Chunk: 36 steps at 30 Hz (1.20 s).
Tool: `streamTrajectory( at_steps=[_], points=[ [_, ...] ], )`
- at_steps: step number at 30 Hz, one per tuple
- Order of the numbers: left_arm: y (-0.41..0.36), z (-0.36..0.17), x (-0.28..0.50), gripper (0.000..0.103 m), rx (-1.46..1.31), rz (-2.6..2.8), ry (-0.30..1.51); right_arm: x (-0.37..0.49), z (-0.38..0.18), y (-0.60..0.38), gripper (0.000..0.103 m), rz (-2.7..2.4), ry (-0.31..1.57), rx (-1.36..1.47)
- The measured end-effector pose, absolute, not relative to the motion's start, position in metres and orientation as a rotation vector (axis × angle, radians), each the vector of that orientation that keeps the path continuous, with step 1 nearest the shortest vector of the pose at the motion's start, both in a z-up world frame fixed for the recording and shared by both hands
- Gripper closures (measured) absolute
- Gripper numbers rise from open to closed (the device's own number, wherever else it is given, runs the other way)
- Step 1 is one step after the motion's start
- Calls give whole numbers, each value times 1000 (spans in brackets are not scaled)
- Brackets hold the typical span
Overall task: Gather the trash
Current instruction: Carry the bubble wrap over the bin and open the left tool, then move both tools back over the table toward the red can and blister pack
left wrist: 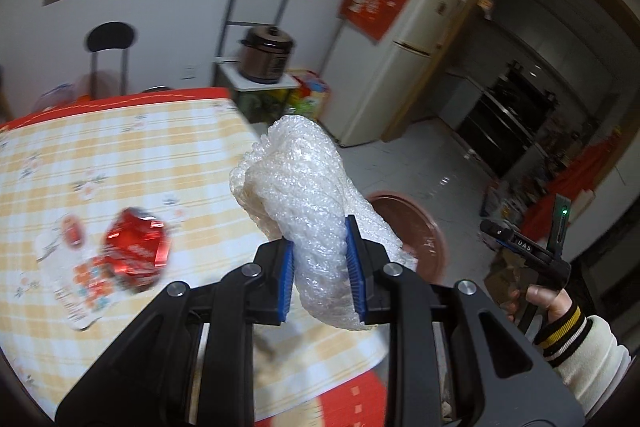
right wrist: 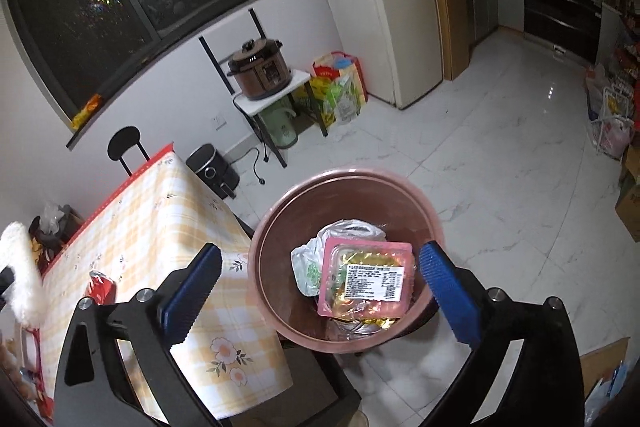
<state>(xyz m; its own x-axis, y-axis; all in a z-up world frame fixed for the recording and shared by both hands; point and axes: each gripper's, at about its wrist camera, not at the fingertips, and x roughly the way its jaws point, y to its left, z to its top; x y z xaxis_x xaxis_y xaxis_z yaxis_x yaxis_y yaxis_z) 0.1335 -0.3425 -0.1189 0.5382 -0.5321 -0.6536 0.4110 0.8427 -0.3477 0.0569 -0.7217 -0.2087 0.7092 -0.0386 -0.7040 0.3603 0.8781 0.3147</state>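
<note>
Left gripper (left wrist: pixel 321 269) clamps one bubble wrap (left wrist: pixel 308 195) | right gripper (right wrist: pixel 320 291) wide | one bin (right wrist: pixel 276 227)

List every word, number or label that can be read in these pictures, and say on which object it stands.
"UAS": white letters on the right gripper, left wrist view.
White label on pink food tray in the trash bin: too small.
Red wrapper on the table: blurred.
Red poster on the fridge: blurred.

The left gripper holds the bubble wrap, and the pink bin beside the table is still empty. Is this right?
Not quite. The left gripper does hold the bubble wrap, but the pink bin is not empty: the right wrist view shows a labelled plastic tray and a plastic bag inside.
</note>
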Motion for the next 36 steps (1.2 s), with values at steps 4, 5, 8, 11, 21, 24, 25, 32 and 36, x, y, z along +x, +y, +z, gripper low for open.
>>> streamTrajectory(
  at_steps=[4, 5, 8, 11, 21, 24, 25, 32, 36],
  points=[
    [-395, -127, 141, 77, -147, -661, 839, 34, -193, -730, 5, -252, 736, 432],
    [-405, -129, 143, 77, -145, -678, 844, 26, -189, -733, 5, -263, 731, 428],
    [-444, -140, 152, 77, -140, -739, 870, 4, -181, -741, 5, -290, 715, 432],
    [-484, -151, 163, 77, -119, -785, 900, -16, -176, -749, 5, -321, 702, 444],
    [-597, -177, 192, 45, 19, -877, 904, -66, -179, -774, 5, -419, 686, 495],
    [-595, -174, 197, 42, 9, -861, 898, -69, -181, -775, 5, -428, 681, 509],
    [-591, -172, 198, 42, -3, -862, 895, -70, -181, -775, 5, -425, 678, 513],
    [-526, -159, 209, 41, -80, -799, 875, -50, -176, -760, 5, -353, 666, 512],
    [-480, -146, 209, 41, -130, -727, 854, -30, -169, -745, 5, -301, 659, 495]
  ],
)
